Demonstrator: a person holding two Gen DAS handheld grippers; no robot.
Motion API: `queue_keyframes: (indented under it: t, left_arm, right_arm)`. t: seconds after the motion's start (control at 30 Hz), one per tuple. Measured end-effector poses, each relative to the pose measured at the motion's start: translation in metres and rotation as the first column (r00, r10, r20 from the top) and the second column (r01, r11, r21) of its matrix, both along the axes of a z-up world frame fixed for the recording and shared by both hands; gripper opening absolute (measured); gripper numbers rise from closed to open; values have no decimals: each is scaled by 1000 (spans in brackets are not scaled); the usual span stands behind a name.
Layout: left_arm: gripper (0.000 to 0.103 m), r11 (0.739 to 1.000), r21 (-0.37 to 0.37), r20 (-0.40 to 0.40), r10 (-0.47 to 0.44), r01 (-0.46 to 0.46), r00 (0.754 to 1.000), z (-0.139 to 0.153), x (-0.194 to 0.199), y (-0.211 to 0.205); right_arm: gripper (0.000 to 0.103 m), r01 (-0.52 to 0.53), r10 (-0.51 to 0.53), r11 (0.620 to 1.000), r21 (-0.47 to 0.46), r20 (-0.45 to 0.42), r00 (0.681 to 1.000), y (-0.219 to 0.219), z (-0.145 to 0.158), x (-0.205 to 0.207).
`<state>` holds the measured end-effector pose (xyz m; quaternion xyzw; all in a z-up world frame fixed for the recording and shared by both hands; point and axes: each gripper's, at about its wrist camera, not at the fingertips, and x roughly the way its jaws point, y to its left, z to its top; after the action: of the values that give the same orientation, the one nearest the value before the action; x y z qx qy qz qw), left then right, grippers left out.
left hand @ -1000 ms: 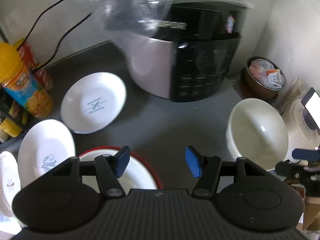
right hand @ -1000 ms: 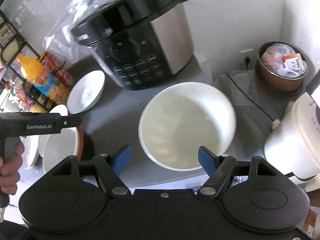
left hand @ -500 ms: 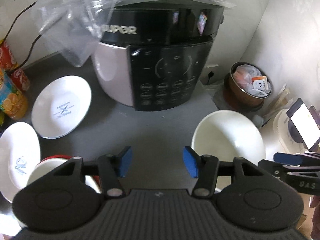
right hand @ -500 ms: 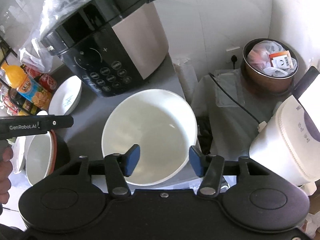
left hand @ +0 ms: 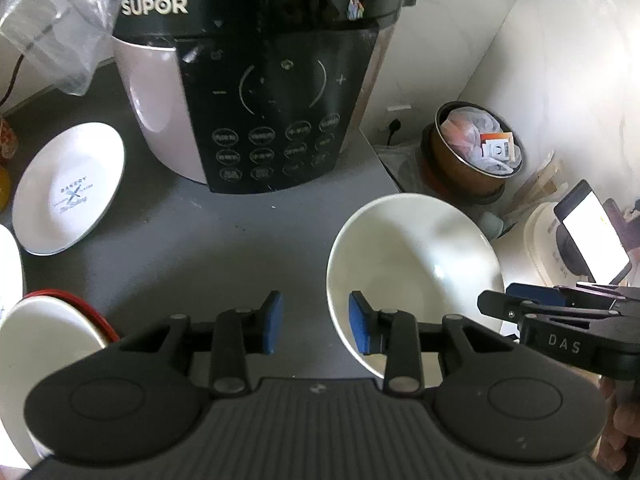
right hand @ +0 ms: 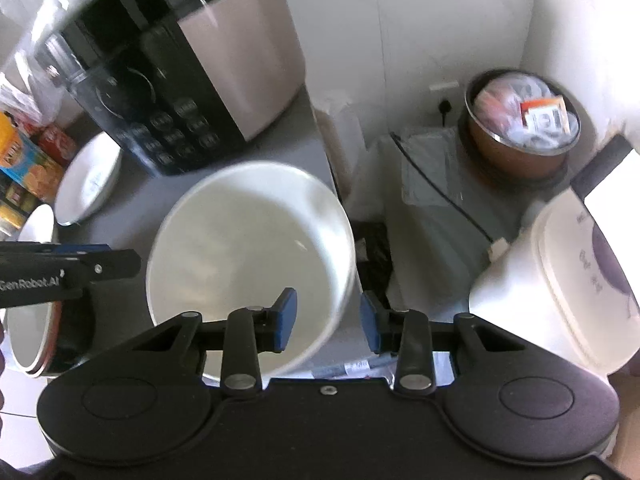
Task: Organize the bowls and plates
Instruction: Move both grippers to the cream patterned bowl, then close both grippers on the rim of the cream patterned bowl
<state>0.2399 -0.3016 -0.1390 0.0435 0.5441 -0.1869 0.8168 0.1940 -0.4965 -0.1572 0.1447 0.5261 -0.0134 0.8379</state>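
A large white bowl [left hand: 416, 264] stands on the grey counter [left hand: 208, 264] in front of the cooker. My left gripper [left hand: 315, 322] straddles the bowl's left rim, one blue pad inside and one outside. Its jaws are closing, with a gap still showing at the rim. My right gripper [right hand: 328, 320] straddles the right rim of the same bowl [right hand: 248, 248] in the same way; its jaws are closing too and are not pressing. A white bowl nested in a red-rimmed bowl [left hand: 48, 332] sits at the lower left. A printed white plate [left hand: 68, 188] lies behind it.
A black and silver pressure cooker [left hand: 272, 100] stands close behind the bowl, with a plastic bag [left hand: 52, 12] draped beside it. A copper pot of packets [left hand: 476, 152] and a white appliance [right hand: 560, 292] crowd the right corner. Bottles and cans [right hand: 24, 160] line the left.
Both grippers have come down and closer to the large white bowl, and their jaws have narrowed. The left one swung right, away from the red-rimmed bowl. Each now has the rim between its pads.
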Motion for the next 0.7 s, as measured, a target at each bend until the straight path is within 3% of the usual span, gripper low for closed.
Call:
queue_keyframes:
  t: [0.17,0.33,0.63,0.7]
  left_arm:
    - [32,1000,4,-58,0,0,998,-12,4,-5]
    - [27,1000,27,-63,4,-2,998,-23,6,-7]
    - [22,999,38,-84,34,-31,996,-39,14,9]
    - [17,999,45,-89,33,-29,996,-44,15,10]
  right_arm:
    - [18,-20,20,1000,-16,-30,999,9,-12,1]
    - [17,-52,50,997,-63,-30,998,20,-13,3]
    - [16,-99,99,995,-25,-20,995,31,-13,10]
    - [16,-112,112,994,-17,-21,993,35,-13,11]
